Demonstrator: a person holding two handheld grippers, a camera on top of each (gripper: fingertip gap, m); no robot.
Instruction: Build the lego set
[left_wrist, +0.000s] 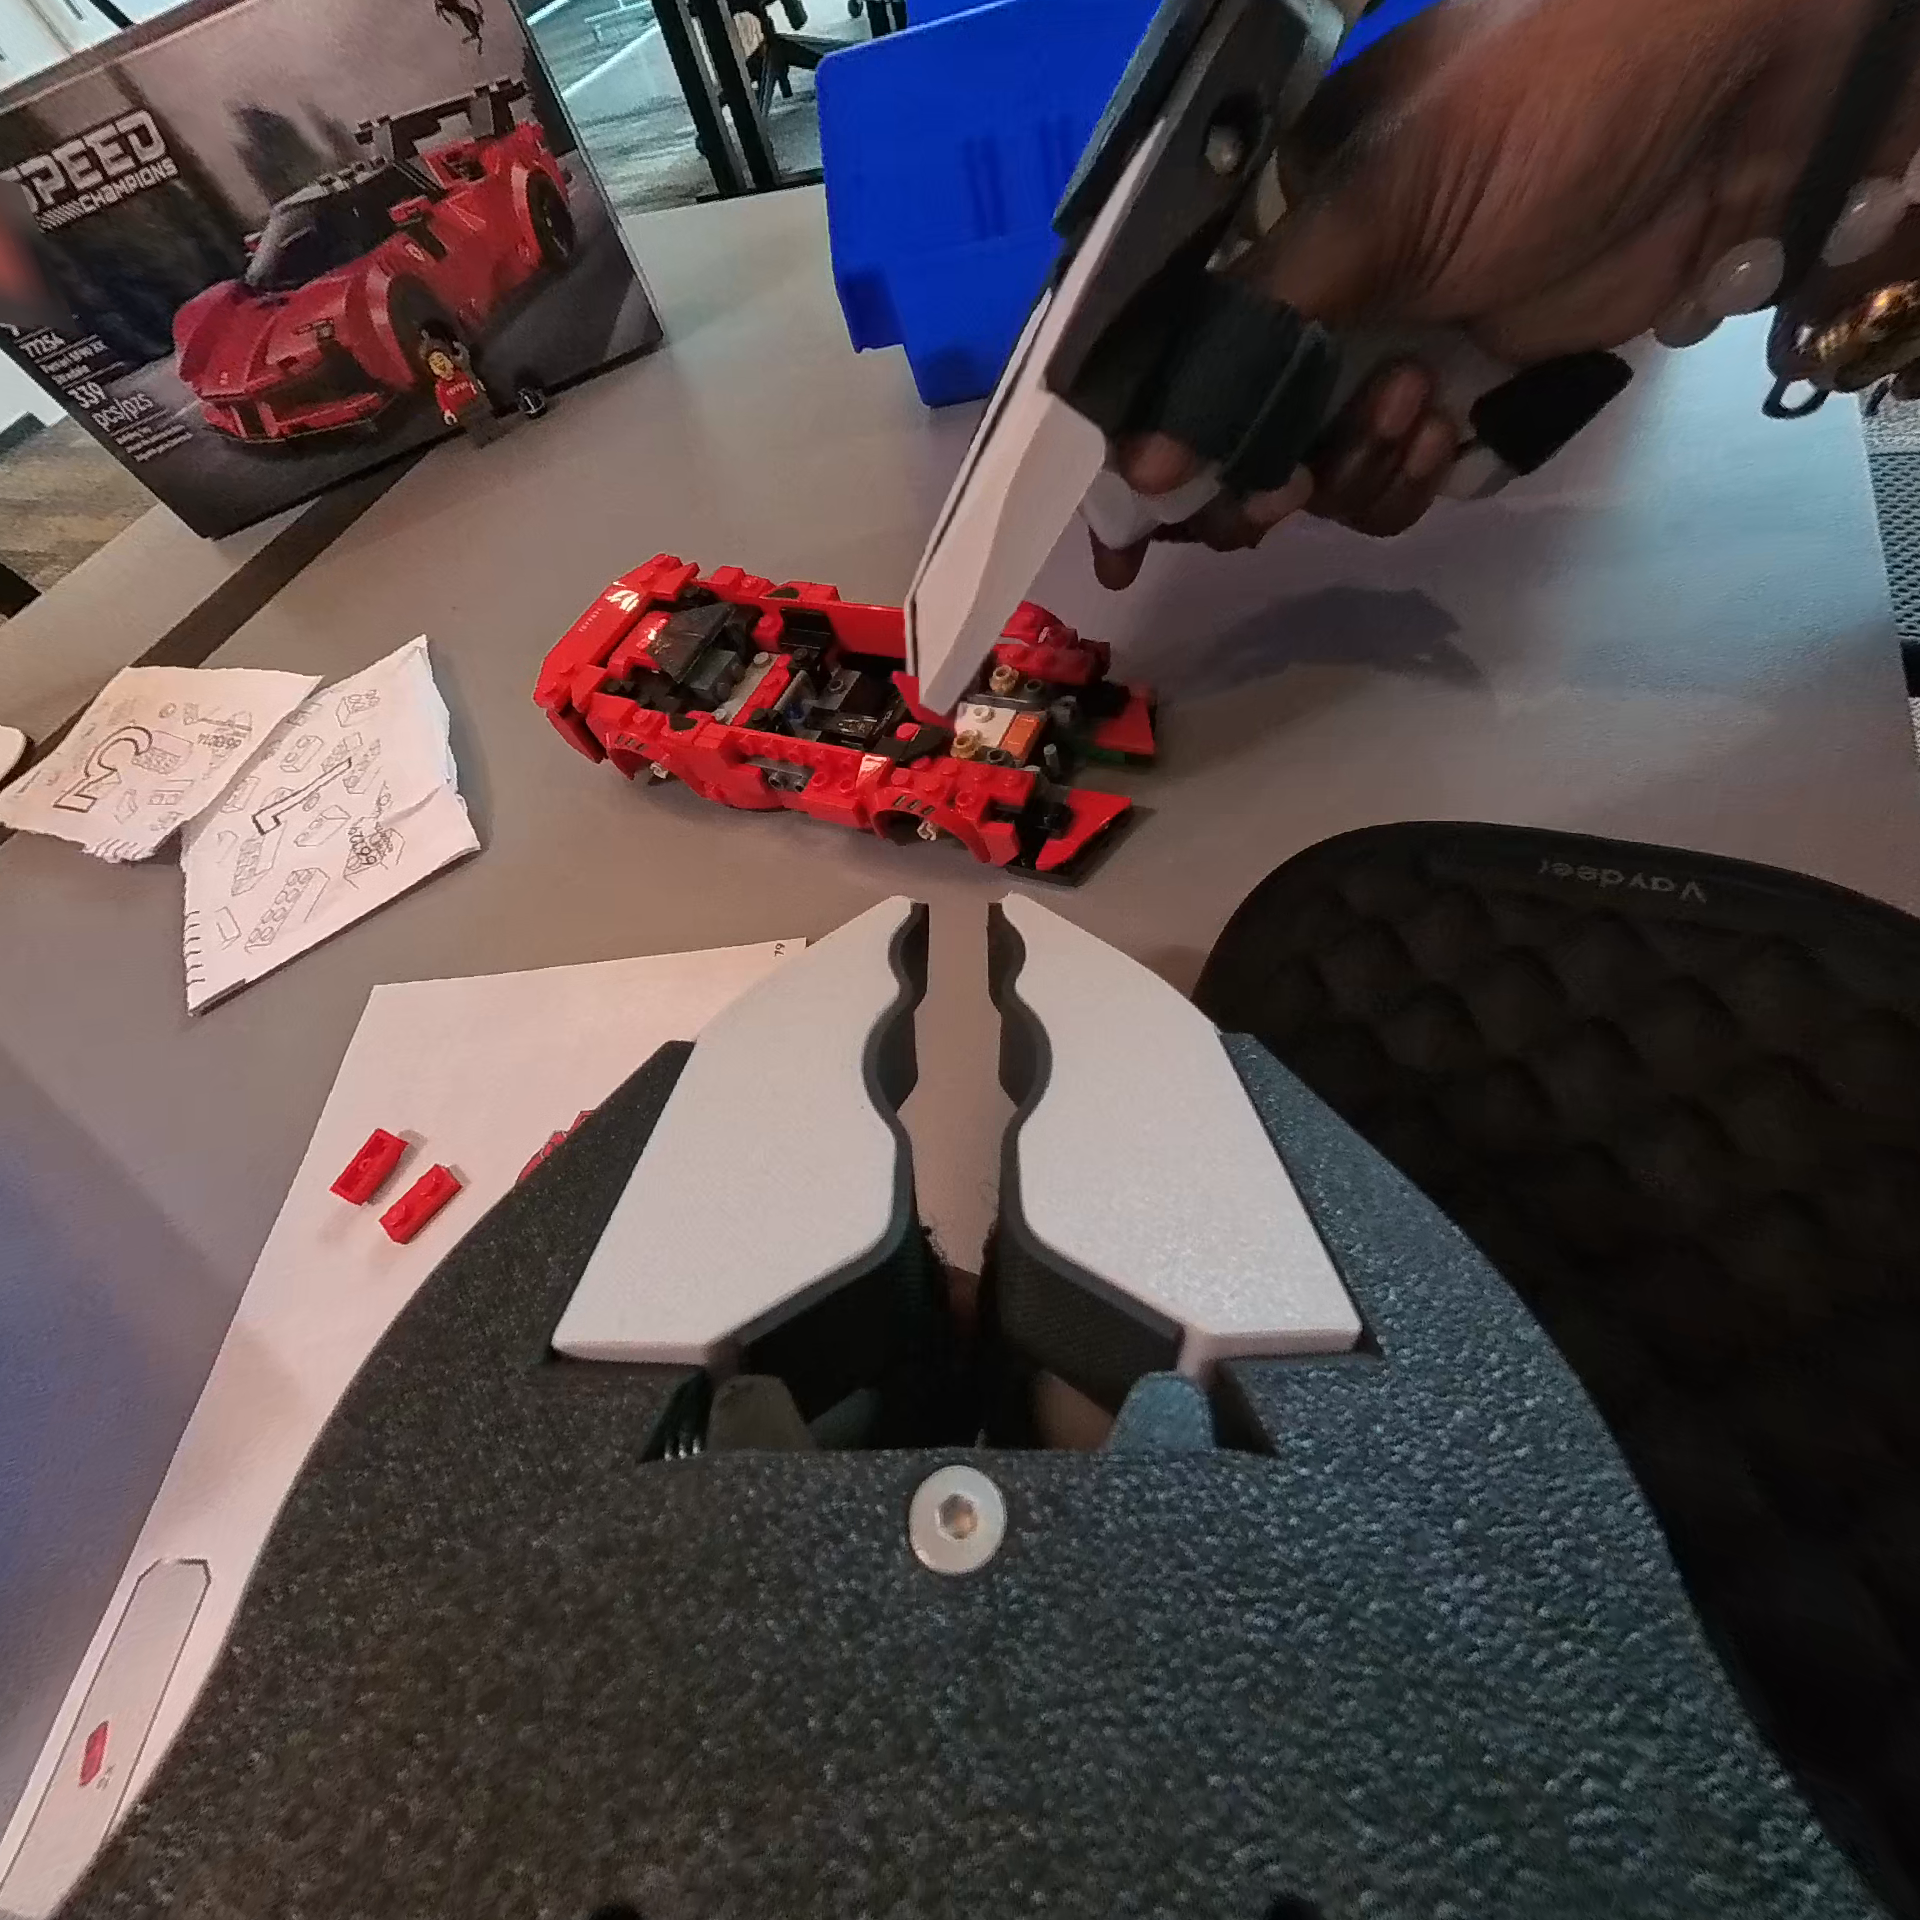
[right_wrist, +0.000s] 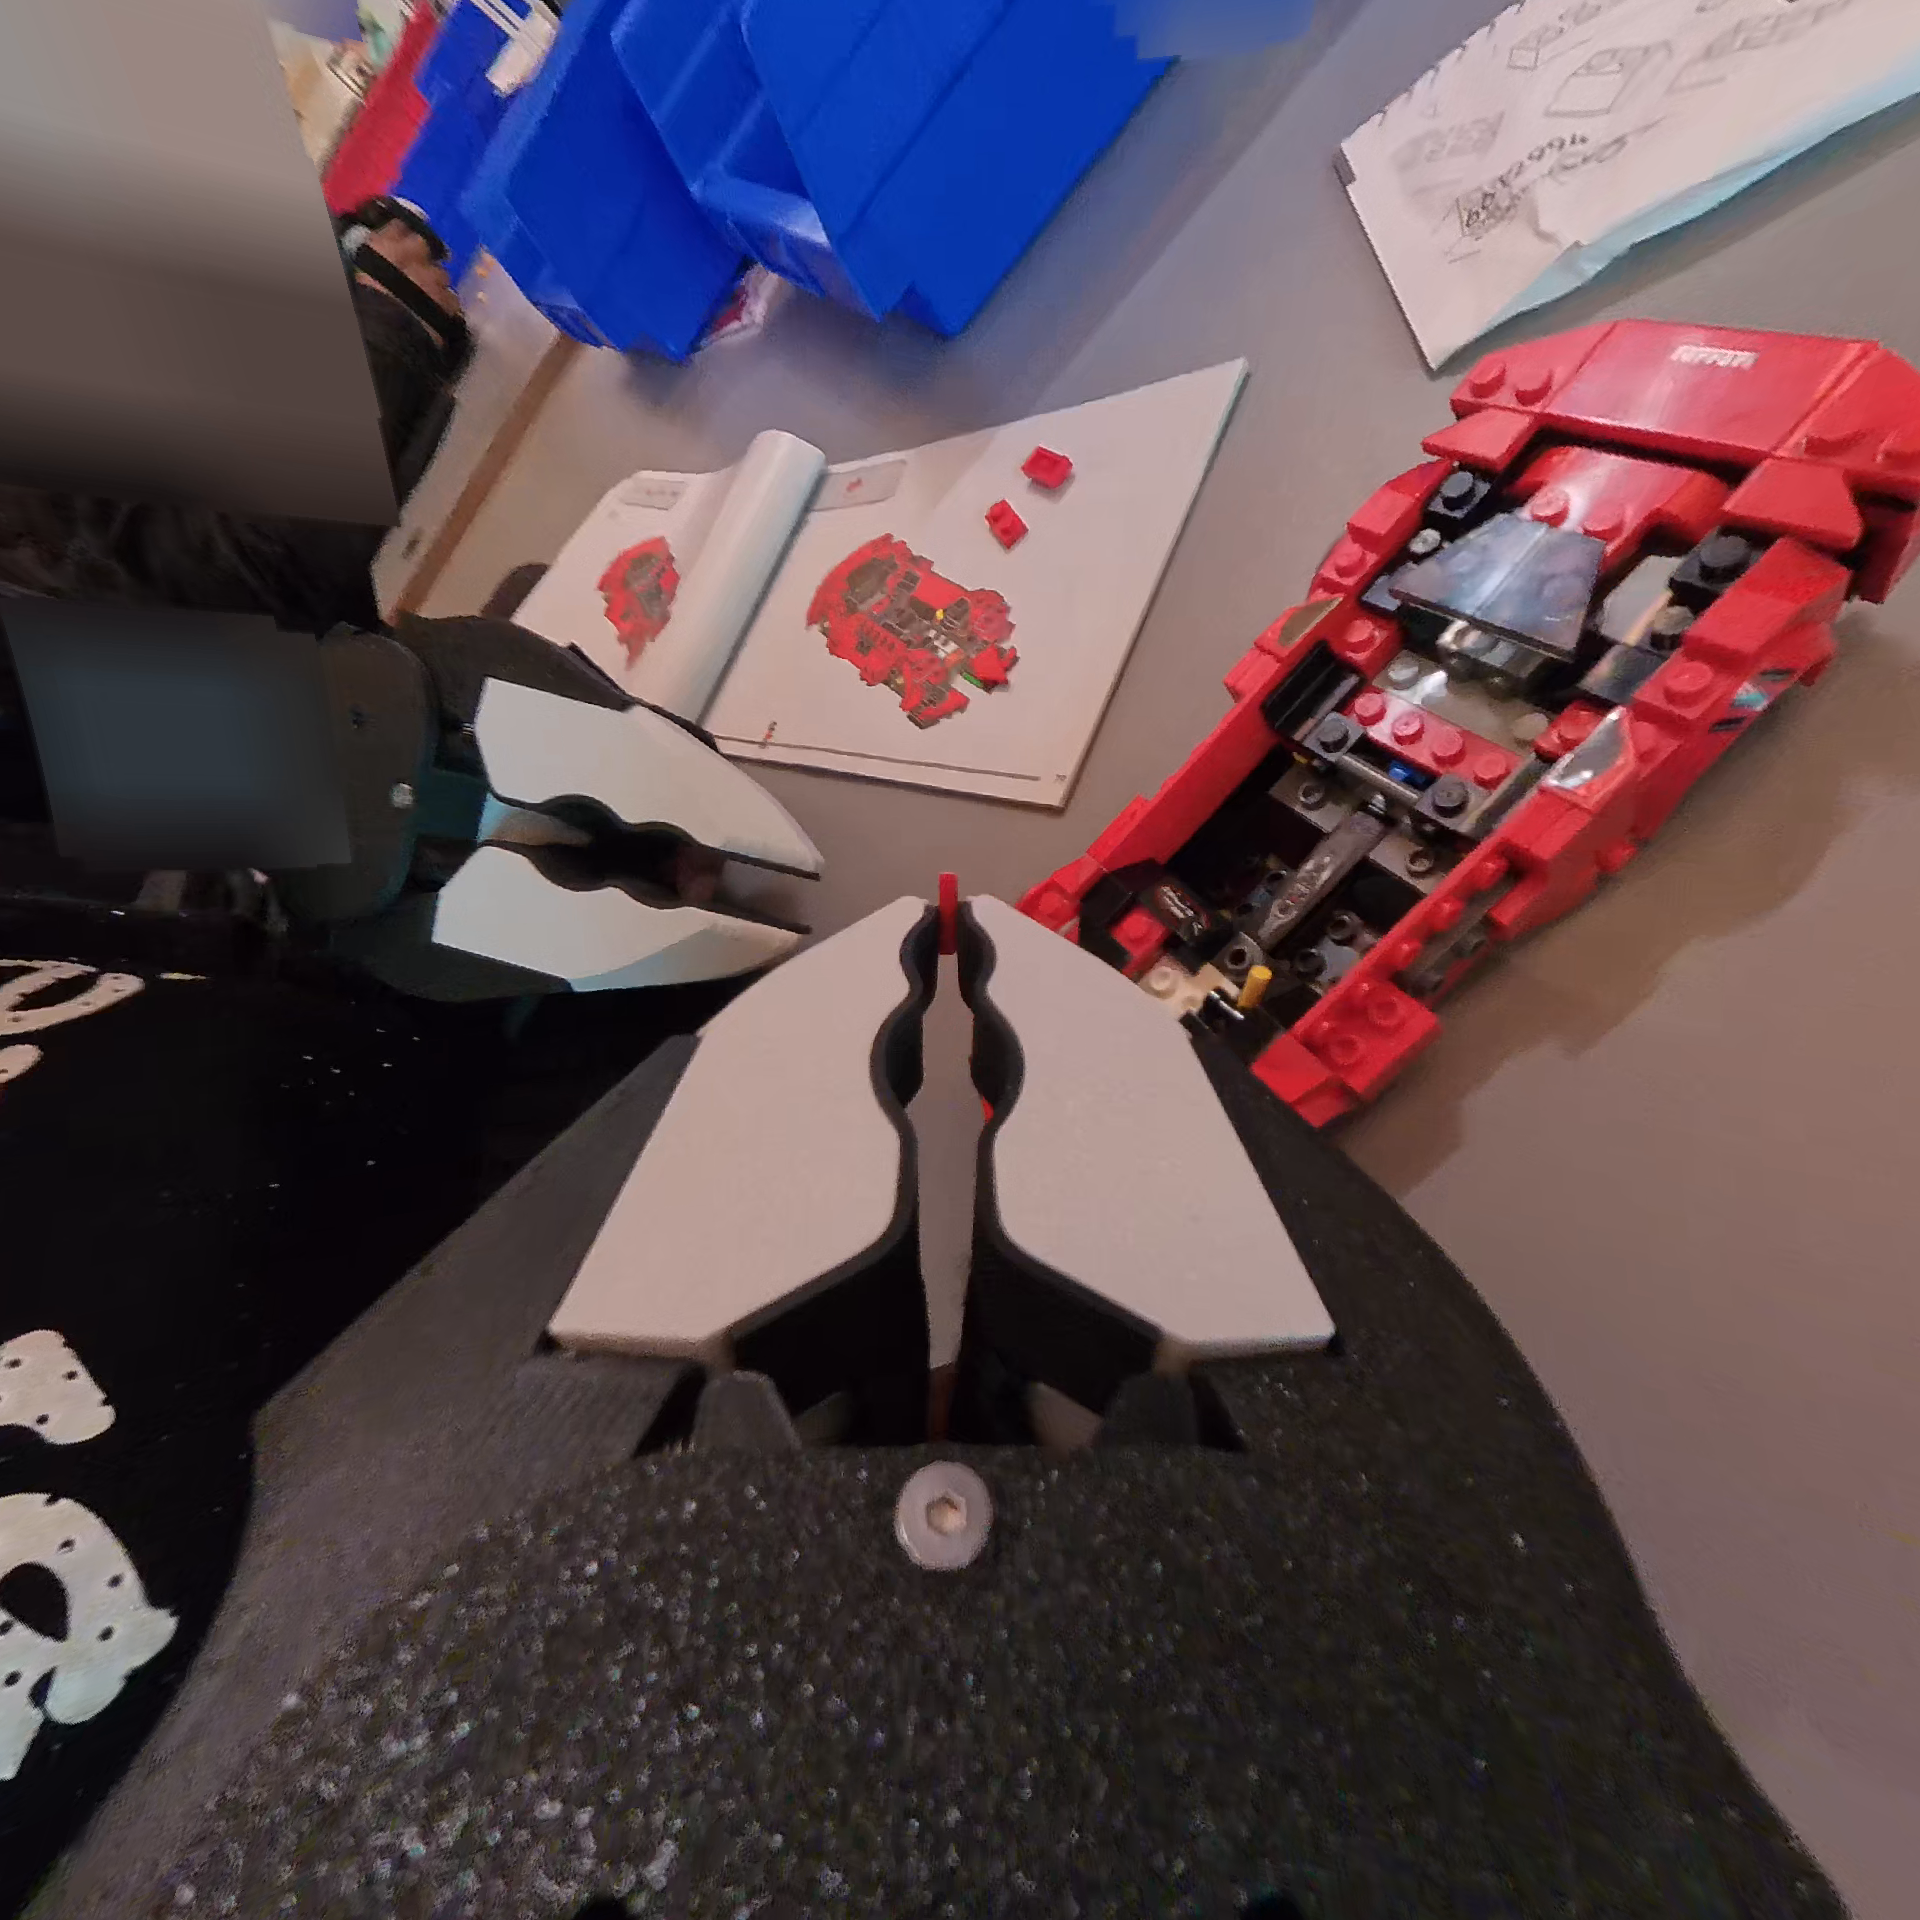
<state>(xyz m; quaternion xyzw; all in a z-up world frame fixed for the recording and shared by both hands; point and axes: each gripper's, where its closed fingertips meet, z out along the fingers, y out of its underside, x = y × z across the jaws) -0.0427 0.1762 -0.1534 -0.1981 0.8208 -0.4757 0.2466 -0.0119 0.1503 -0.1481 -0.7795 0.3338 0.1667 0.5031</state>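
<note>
A partly built red lego car (left_wrist: 831, 727) sits on the grey table (left_wrist: 727, 468), its roof open and its dark inner parts showing; it also shows in the right wrist view (right_wrist: 1507, 727). My right gripper (right_wrist: 948, 906) is shut on a small thin red piece (right_wrist: 948, 920) that stands upright between the tips. From the left wrist view, it (left_wrist: 930, 686) points down over the car's rear end. My left gripper (left_wrist: 956, 914) is slightly open and empty, just short of the car. Two small red plates (left_wrist: 395, 1184) lie on the open instruction booklet (left_wrist: 499, 1060).
The lego set box (left_wrist: 312, 260) stands at the back left. Blue bins (left_wrist: 935, 208) stand behind the car. Torn white paper bags (left_wrist: 260, 800) lie to the left. A black padded cushion (left_wrist: 1610, 1143) is at the right. A person's hand (left_wrist: 1507, 208) holds the right gripper. Left tips to right tips: about 5 cm.
</note>
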